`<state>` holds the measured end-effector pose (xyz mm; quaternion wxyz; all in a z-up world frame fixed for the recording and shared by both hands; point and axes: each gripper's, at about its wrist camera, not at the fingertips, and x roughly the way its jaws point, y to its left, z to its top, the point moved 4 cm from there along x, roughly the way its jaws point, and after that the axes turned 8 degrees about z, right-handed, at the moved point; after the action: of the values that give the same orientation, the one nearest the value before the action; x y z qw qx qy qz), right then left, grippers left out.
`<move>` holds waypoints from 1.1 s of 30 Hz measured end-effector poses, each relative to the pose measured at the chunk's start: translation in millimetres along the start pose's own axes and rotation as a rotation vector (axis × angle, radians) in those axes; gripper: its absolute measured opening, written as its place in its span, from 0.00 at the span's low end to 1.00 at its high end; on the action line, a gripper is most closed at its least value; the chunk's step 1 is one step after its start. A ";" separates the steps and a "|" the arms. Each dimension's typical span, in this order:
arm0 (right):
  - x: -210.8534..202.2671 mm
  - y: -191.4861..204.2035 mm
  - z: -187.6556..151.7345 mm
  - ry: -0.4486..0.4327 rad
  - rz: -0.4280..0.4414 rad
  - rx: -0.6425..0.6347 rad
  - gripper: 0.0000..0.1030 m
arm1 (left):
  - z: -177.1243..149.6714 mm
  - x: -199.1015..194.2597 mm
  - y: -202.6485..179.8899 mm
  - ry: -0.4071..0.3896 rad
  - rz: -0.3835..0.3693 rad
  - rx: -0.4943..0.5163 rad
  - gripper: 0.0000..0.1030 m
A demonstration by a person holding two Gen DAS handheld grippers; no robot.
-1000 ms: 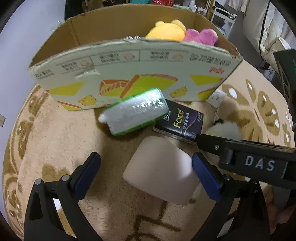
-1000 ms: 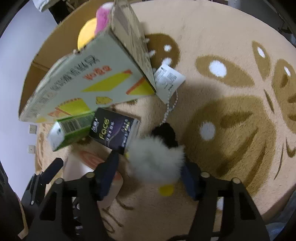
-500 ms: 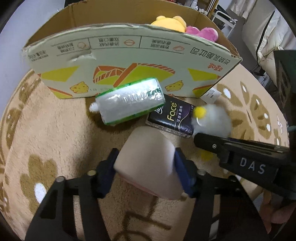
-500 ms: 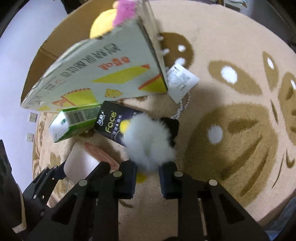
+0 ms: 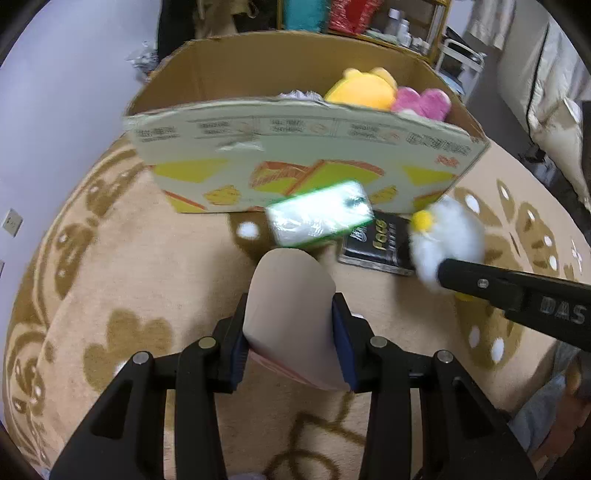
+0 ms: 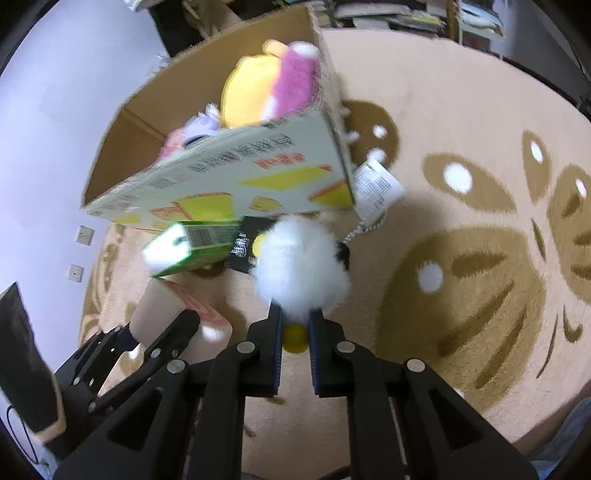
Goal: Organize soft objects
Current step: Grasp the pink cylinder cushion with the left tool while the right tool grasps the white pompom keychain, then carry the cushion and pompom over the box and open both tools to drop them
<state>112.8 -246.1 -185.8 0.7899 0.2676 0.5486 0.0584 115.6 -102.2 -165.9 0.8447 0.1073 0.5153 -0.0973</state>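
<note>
Currently, left view: left gripper (image 5: 291, 332) jaws pinching pack (image 5: 290, 310), box (image 5: 306, 162) at 12 o'clock; squashy pack may slip. Right view: right gripper (image 6: 295, 332) jaws pinching plush (image 6: 301, 266), box (image 6: 236, 177) at 11 o'clock; tag (image 6: 376, 188) may snag the rim

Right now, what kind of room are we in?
Likely a home living room or bedroom floor: a plush patterned rug, a cardboard box holding stuffed toys, and cluttered shelves behind.

Dim indoor light, motion blur, fisheye bending, dark vignetted corners
</note>
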 end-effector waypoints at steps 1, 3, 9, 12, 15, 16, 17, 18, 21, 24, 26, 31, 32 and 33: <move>-5.4 0.9 0.5 -0.006 0.010 -0.007 0.13 | 0.5 -2.4 4.9 -0.004 -0.001 -0.016 0.38; -13.3 11.7 -0.6 -0.028 0.029 -0.041 0.13 | 1.0 -8.2 14.1 -0.017 0.004 -0.038 0.37; -36.2 23.4 -0.1 -0.078 0.062 -0.089 0.12 | 2.6 -21.2 15.6 -0.082 0.058 -0.030 0.37; -49.2 20.5 1.4 -0.093 0.071 -0.094 0.11 | 3.3 -28.9 20.7 -0.101 0.068 -0.048 0.36; -68.1 14.9 0.6 -0.132 0.070 -0.096 0.11 | 4.4 -37.1 26.8 -0.126 0.075 -0.054 0.33; -72.2 16.3 1.4 -0.147 0.078 -0.096 0.11 | 4.2 -40.5 28.2 -0.135 0.077 -0.058 0.33; -75.1 14.9 0.9 -0.156 0.082 -0.098 0.11 | 4.1 -45.4 29.7 -0.148 0.083 -0.062 0.32; -79.5 16.3 1.9 -0.173 0.086 -0.102 0.11 | 4.7 -47.7 30.8 -0.157 0.088 -0.064 0.32; -88.4 20.3 6.1 -0.210 0.106 -0.103 0.11 | 6.5 -55.8 33.8 -0.193 0.107 -0.068 0.32; -98.4 26.5 10.7 -0.252 0.119 -0.115 0.11 | 8.3 -60.9 36.0 -0.217 0.118 -0.068 0.32; -103.6 30.7 13.8 -0.276 0.128 -0.129 0.11 | 9.3 -60.8 38.3 -0.217 0.115 -0.073 0.31; -113.4 34.6 18.0 -0.314 0.135 -0.135 0.11 | 11.3 -62.9 43.4 -0.224 0.102 -0.104 0.30; -114.8 34.8 18.4 -0.320 0.134 -0.136 0.11 | 12.2 -65.1 44.1 -0.235 0.100 -0.108 0.30; -117.5 35.8 19.9 -0.331 0.134 -0.140 0.11 | 12.8 -67.0 44.4 -0.246 0.103 -0.107 0.30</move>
<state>91.9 -268.1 -65.2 0.8804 0.2539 0.3866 0.1042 108.5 -59.6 -96.9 0.9098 0.0756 0.4062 -0.0385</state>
